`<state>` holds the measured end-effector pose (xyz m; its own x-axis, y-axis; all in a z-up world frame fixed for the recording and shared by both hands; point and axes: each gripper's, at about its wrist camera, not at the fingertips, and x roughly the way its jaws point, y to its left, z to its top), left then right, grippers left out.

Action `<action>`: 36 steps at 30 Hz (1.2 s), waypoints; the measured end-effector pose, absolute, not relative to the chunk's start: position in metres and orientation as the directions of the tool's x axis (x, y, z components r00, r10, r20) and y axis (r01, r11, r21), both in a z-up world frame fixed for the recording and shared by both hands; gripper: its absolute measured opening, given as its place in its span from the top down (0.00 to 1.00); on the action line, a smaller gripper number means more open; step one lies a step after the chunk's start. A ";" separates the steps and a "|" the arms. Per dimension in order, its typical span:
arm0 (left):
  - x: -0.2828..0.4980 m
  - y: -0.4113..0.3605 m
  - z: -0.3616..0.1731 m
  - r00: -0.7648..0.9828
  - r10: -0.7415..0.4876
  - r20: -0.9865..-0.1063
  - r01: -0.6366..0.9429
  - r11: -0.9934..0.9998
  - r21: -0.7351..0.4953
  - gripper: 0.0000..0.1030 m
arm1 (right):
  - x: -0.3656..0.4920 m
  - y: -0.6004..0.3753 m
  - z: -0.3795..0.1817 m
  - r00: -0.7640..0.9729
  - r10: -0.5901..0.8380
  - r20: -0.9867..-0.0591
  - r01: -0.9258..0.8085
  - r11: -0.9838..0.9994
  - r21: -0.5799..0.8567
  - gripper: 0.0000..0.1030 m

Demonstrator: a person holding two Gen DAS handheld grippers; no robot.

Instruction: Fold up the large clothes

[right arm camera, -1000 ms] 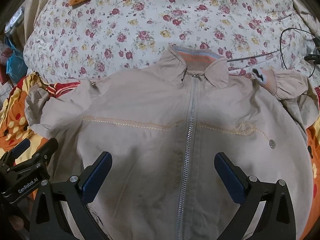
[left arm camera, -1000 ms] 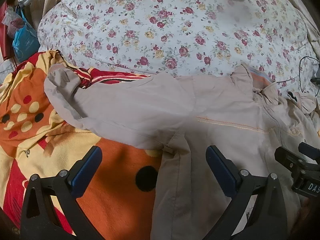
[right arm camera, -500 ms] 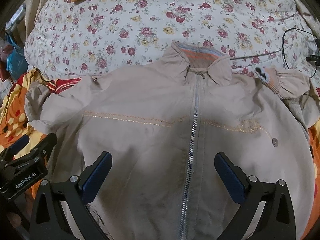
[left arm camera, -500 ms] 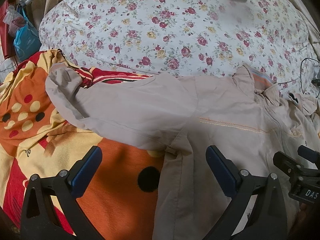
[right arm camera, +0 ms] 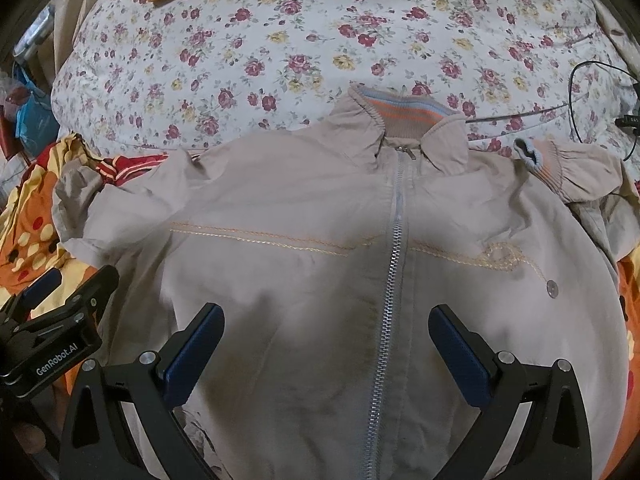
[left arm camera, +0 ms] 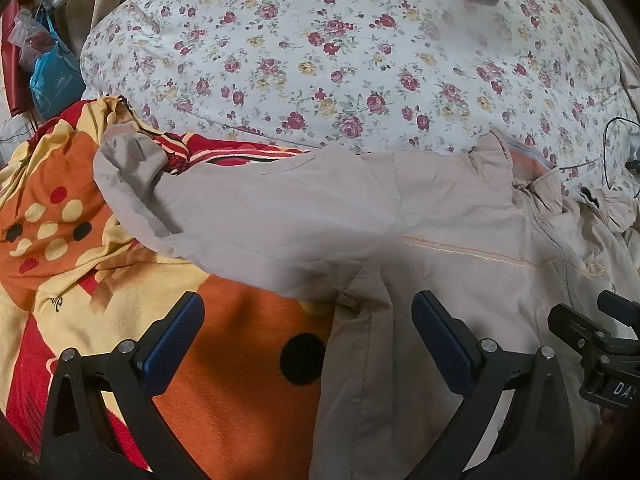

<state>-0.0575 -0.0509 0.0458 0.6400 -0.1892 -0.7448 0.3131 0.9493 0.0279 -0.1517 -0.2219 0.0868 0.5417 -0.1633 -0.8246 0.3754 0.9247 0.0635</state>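
Bed surface, near to far: both tools, the left tool (left arm camera: 306, 328) and right tool (right arm camera: 324, 340), hover with fingers spread wide and empty above the jacket's lower front. A beige jacket (right arm camera: 320, 240) lies face up, zipped, over an orange blanket (left arm camera: 240, 380), evidently flattened ready for folding; one sleeve (left arm camera: 240, 208) stretches sideways, the other (right arm camera: 576, 172) bunched near the collar. Beyond lies a floral quilt (right arm camera: 320, 40).

left gripper (left arm camera: 307, 322), right gripper (right arm camera: 326, 334), jaws spread wide
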 end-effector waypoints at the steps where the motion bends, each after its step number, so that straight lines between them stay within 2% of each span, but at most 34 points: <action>1: -0.057 -0.050 0.046 0.639 -0.189 -0.745 0.312 0.950 0.026 0.00 | -0.151 -0.221 0.087 0.542 -0.164 -0.824 0.375 0.925 0.063 0.01; 13: -0.053 -0.048 0.044 0.636 -0.169 -0.753 0.290 0.957 0.030 0.00 | -0.149 -0.218 0.084 0.534 -0.155 -0.831 0.361 0.931 0.058 0.01; 16: -0.046 -0.037 0.048 0.625 -0.165 -0.763 0.255 0.967 0.000 0.00 | -0.148 -0.218 0.084 0.535 -0.147 -0.832 0.357 0.932 0.065 0.01; 27: 0.024 0.046 0.079 0.647 -0.029 -0.762 -0.002 0.999 -0.039 0.00 | -0.149 -0.220 0.082 0.525 -0.113 -0.844 0.345 0.934 0.090 0.01; 36: 0.125 0.127 0.055 0.601 0.004 -0.799 -0.215 0.964 -0.158 0.00 | -0.149 -0.211 0.079 0.493 -0.095 -0.865 0.315 0.946 0.075 0.01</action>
